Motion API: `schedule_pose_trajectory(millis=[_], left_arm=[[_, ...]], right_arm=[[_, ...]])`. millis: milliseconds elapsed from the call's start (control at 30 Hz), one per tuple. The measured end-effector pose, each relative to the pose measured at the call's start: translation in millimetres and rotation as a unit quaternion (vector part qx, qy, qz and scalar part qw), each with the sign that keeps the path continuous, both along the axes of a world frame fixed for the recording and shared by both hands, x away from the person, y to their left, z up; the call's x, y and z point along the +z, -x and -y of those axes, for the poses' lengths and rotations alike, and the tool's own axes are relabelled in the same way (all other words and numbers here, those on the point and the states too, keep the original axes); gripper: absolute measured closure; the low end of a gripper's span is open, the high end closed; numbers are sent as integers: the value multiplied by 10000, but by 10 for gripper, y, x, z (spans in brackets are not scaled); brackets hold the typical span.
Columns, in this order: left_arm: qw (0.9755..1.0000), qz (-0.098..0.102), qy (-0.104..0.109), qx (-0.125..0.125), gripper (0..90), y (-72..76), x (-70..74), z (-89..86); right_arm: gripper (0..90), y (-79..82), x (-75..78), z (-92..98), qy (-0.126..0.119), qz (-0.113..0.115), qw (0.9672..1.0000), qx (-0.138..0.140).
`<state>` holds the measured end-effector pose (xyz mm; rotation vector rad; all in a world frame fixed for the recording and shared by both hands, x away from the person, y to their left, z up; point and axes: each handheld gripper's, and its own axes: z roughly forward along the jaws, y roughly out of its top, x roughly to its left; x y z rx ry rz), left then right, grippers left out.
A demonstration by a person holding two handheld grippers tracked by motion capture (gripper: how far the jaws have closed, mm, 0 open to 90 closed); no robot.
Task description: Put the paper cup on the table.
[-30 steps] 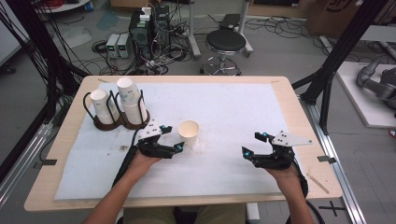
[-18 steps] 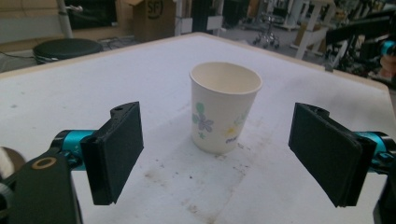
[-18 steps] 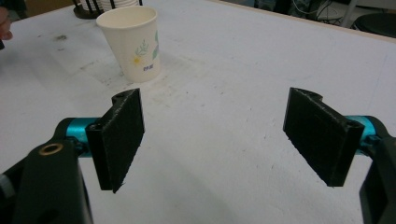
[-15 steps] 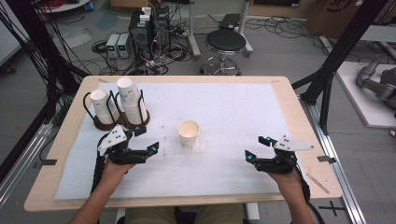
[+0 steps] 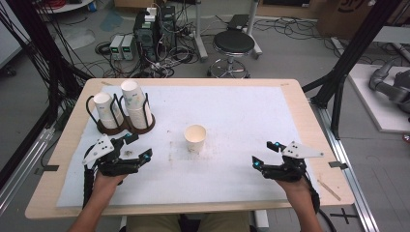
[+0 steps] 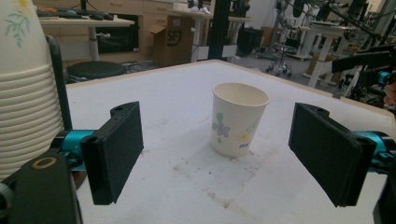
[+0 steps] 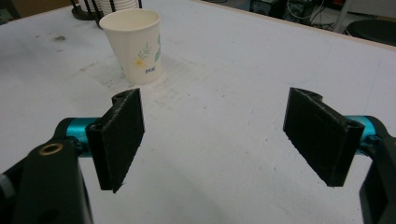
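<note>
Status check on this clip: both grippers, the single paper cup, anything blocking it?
Left gripper open, empty. Right gripper open, empty. Paper cup upright on the white mat, untouched. Nothing in the way.

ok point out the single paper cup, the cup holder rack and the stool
single paper cup (image 5: 195,138), high view, on its outer wall just below the rim
cup holder rack (image 5: 111,126), high view, on its dark base
stool (image 5: 234,42), high view, on the round black seat

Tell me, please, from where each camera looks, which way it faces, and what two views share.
High view: above the person's side, facing forward and down on the table; forearms, left gripper, right gripper.
Left gripper view: on that gripper, between its open jaws, toward the paper cup.
Right gripper view: likewise, cup off to the upper left.
All share the cup.
</note>
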<state>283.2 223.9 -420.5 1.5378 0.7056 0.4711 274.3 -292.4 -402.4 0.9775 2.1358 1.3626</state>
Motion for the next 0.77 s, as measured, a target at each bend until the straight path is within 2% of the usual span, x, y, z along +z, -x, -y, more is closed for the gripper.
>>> schedule_pose_trajectory(millis=[300, 767], left_arm=[[10000, 20, 21, 50, 178, 15, -16, -23], [10000, -35, 42, 66, 179, -24, -37, 1]], right_arm=[[212, -18, -8, -29, 35, 22, 10000, 23], [212, -26, -25, 45, -14, 8, 10000, -46]])
